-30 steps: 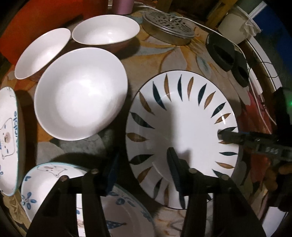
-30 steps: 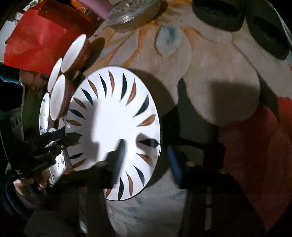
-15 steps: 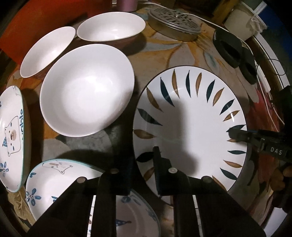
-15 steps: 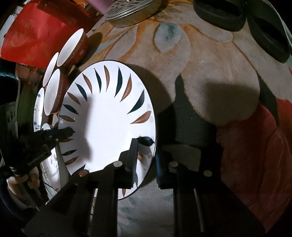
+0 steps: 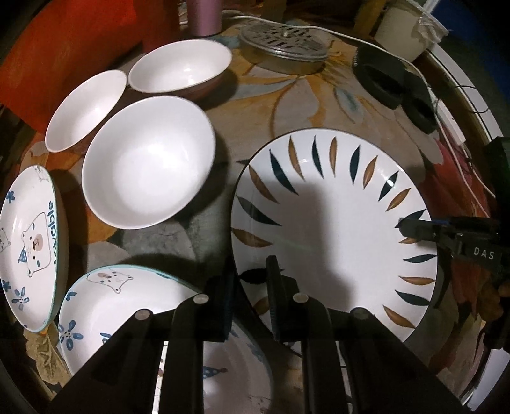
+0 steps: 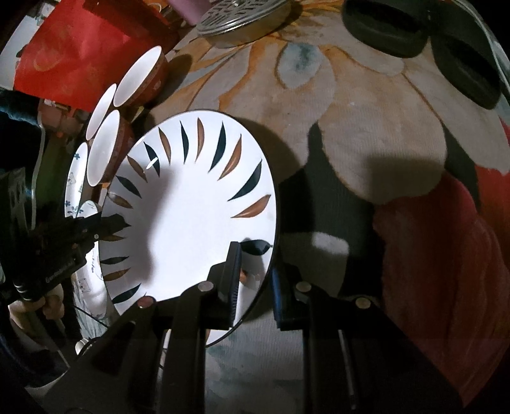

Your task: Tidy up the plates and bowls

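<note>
A large white plate with blue and brown leaf marks (image 5: 331, 229) (image 6: 197, 203) is held between both grippers. My left gripper (image 5: 250, 280) is shut on its near rim. My right gripper (image 6: 255, 274) is shut on the opposite rim and shows in the left wrist view (image 5: 414, 229) at the plate's right edge. Three plain white bowls (image 5: 146, 159) (image 5: 181, 68) (image 5: 84, 110) stand to the left. Two bear-print plates (image 5: 28, 245) (image 5: 134, 305) lie at the lower left.
A floral cloth (image 6: 366, 133) covers the table. A metal slotted lid (image 5: 283, 39), two black round holders (image 5: 382, 78), a pink cup (image 5: 204, 14) and a white pot (image 5: 404, 27) stand at the back. A white cable (image 5: 459, 149) runs along the right edge.
Both grippers closed from open onto the leaf plate's opposite rims. The plate now looks slightly raised and shifted right, away from the white bowl.
</note>
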Motion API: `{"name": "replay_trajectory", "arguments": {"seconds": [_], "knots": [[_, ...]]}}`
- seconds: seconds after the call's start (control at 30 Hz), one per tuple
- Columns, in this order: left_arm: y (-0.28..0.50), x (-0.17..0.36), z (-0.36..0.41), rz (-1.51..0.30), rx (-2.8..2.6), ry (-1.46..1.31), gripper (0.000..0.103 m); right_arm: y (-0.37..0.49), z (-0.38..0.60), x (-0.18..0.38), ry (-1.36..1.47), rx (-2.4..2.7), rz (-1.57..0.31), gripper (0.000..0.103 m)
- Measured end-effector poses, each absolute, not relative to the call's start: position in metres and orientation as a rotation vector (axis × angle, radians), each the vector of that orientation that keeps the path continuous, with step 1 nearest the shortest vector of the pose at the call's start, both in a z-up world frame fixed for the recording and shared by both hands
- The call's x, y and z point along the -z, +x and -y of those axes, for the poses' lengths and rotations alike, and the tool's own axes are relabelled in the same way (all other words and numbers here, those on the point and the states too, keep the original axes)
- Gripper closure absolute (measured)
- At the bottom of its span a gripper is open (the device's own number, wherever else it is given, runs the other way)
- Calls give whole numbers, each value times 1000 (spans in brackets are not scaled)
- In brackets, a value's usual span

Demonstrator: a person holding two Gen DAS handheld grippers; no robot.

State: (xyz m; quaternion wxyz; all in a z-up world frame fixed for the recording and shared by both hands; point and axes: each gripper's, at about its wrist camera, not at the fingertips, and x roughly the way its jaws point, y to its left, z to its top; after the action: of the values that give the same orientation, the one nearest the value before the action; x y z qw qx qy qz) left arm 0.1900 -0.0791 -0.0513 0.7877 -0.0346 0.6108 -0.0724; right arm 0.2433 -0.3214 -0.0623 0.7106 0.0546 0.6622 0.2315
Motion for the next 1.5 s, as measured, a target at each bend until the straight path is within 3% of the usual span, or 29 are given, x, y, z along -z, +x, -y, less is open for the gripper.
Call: {"name": "replay_trajectory", "arguments": {"seconds": [0.6, 1.5], "knots": [[187, 38, 139, -1271, 266, 22, 86, 221, 388, 57, 326, -474, -1487, 87], [206, 49, 335, -1217, 492, 65, 86, 197, 555, 31, 310, -180, -1365, 85]]}}
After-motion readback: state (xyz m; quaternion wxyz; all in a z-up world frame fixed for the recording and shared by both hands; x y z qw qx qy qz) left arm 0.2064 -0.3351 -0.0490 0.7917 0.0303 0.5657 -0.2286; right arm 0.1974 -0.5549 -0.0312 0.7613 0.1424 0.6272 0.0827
